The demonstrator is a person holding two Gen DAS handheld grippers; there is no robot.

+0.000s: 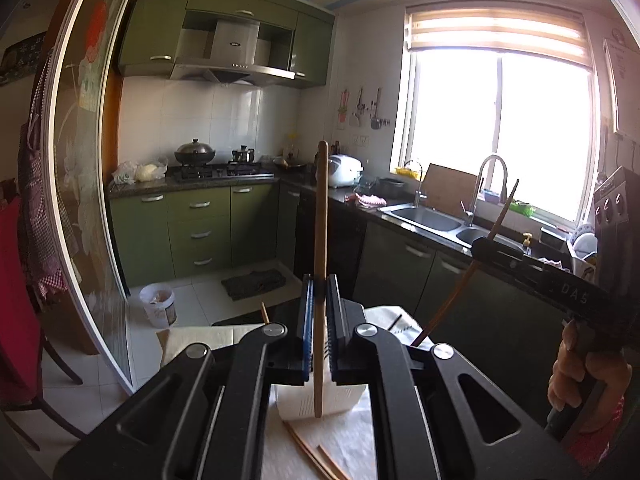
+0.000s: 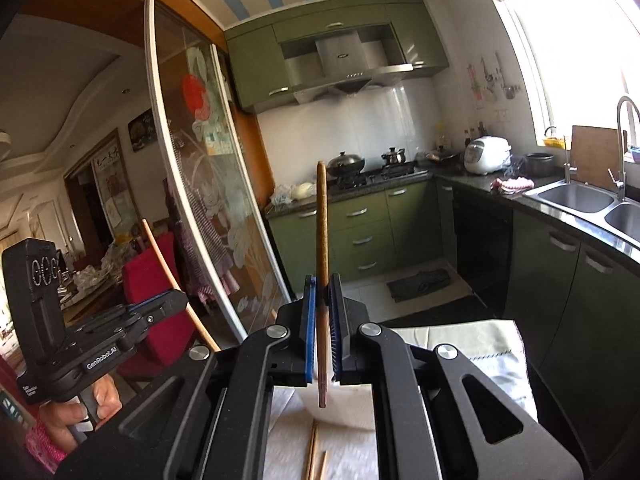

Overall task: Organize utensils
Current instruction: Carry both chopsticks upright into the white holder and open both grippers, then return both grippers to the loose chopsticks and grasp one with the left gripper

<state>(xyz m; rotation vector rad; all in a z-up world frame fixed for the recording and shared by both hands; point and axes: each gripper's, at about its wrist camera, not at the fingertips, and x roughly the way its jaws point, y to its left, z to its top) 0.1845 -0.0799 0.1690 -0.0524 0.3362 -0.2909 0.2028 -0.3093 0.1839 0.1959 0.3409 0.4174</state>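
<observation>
**2 chopsticks lifted, 1 per hand-held gripper**

The left hand-held gripper (image 1: 319, 304) clenches 1 pale chopstick (image 1: 321, 240) upright; the right hand-held gripper (image 2: 322, 304) clenches 1 darker chopstick (image 2: 322, 260). Below, 1 white holder (image 1: 316, 402) and 2 loose chopsticks (image 1: 316, 458) lie on the bench (image 1: 352, 440), whose far edge meets open floor.
</observation>
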